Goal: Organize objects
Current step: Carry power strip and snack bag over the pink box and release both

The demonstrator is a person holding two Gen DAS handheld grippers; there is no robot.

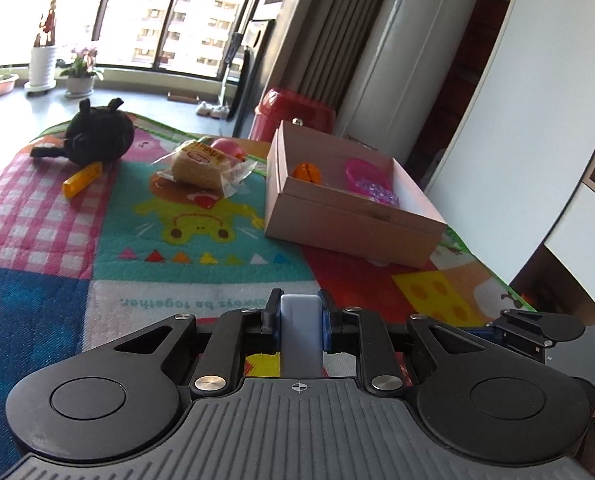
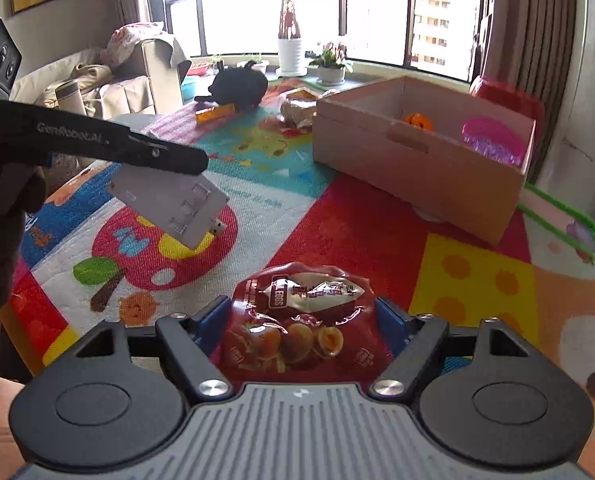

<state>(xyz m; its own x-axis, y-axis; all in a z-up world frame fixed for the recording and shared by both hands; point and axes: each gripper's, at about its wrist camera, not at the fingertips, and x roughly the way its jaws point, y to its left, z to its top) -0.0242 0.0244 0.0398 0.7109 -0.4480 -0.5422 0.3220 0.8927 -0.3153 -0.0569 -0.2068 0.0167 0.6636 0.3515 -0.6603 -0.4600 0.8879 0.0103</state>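
My left gripper (image 1: 300,320) is shut on a pale grey USB hub (image 1: 300,334), held above the colourful mat. In the right wrist view the same hub (image 2: 173,204) hangs from the left gripper (image 2: 185,162) at the left. My right gripper (image 2: 303,320) is shut on a red snack packet of eggs (image 2: 303,320), low over the mat. An open cardboard box (image 1: 353,224) stands at the right and holds an orange toy (image 1: 307,172) and a pink brush (image 1: 371,182). The box also shows in the right wrist view (image 2: 417,172).
On the mat's far side lie a black plush toy (image 1: 97,130), an orange bar (image 1: 83,179), a wrapped cake (image 1: 201,164) and a pink ball (image 1: 227,147). A red stool (image 1: 293,114) stands behind the box. A sofa (image 2: 109,80) is at left.
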